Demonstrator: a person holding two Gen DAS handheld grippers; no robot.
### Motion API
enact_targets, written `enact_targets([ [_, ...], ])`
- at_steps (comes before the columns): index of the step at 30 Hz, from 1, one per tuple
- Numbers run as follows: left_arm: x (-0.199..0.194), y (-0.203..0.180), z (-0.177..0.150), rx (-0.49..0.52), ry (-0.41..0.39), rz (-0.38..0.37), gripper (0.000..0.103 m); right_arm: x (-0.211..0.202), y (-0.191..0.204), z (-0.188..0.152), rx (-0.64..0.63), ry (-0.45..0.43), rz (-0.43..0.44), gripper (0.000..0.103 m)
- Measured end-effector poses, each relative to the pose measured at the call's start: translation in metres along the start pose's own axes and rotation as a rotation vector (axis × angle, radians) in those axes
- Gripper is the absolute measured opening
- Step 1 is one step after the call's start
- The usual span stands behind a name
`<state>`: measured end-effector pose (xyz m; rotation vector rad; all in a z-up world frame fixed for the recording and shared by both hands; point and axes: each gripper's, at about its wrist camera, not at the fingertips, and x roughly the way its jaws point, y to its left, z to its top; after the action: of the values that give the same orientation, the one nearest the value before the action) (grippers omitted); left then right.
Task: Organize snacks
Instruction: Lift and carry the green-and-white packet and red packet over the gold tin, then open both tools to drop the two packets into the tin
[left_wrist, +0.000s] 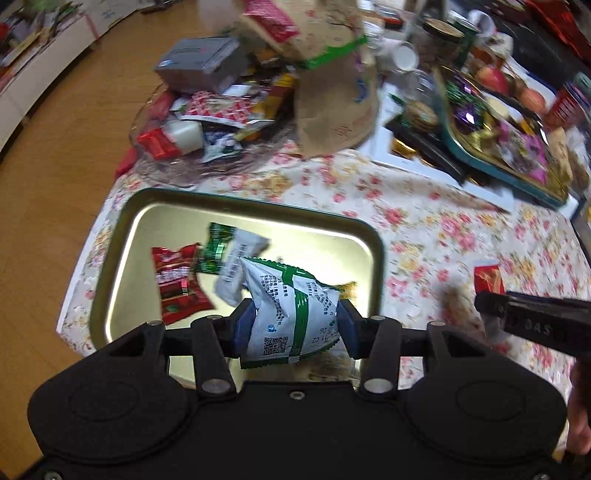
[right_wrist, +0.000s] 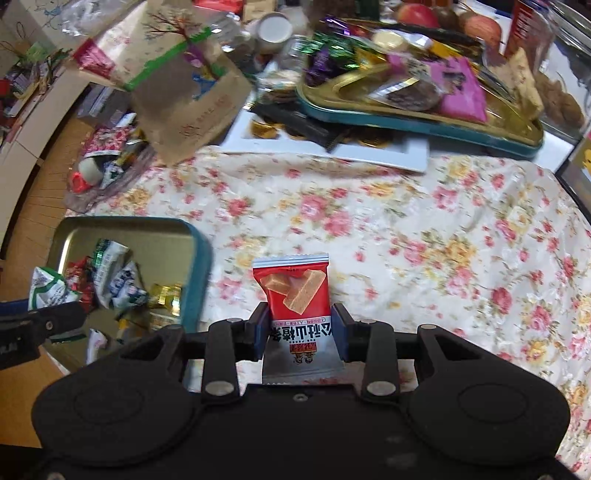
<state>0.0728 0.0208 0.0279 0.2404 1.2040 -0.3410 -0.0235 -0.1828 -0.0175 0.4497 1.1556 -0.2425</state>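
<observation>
My left gripper (left_wrist: 295, 325) is shut on a puffy white and green snack packet (left_wrist: 291, 306), held above the gold tin tray (left_wrist: 147, 221) with its dark green rim. Inside that tray lie a red packet (left_wrist: 177, 284) and a green and white packet (left_wrist: 225, 251). My right gripper (right_wrist: 301, 328) is shut on a red and white snack packet (right_wrist: 295, 291), over the floral tablecloth (right_wrist: 406, 229) to the right of the tray (right_wrist: 125, 221). The right gripper's tip with its red packet (left_wrist: 487, 278) shows at the right of the left wrist view.
A heap of loose snacks (left_wrist: 207, 122) on clear plastic and a brown paper bag (left_wrist: 332, 96) lie beyond the tray. At the back right a second teal-rimmed tray (right_wrist: 424, 122) full of sweets rests on a white board, with apples (right_wrist: 484, 26), a cup (right_wrist: 273, 27) and jars behind.
</observation>
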Motion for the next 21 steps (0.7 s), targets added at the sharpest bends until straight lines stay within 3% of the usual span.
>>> enact_targets([
  [7, 0.004, 0.051, 0.012, -0.153, 0.006, 0.066, 0.056, -0.008, 0.048, 0.01, -0.035, -0.028, 0.078, 0.038],
  [14, 0.003, 0.075, 0.014, -0.217, -0.028, 0.232, 0.056, -0.019, 0.088, 0.013, -0.077, -0.061, 0.15, 0.038],
  [16, 0.002, 0.077, 0.014, -0.221, -0.028, 0.218, 0.056, -0.018, 0.097, 0.014, -0.09, -0.065, 0.163, 0.038],
  [21, -0.005, 0.078, 0.013, -0.231, -0.038, 0.105, 0.058, -0.017, 0.109, 0.012, -0.111, -0.068, 0.175, 0.038],
])
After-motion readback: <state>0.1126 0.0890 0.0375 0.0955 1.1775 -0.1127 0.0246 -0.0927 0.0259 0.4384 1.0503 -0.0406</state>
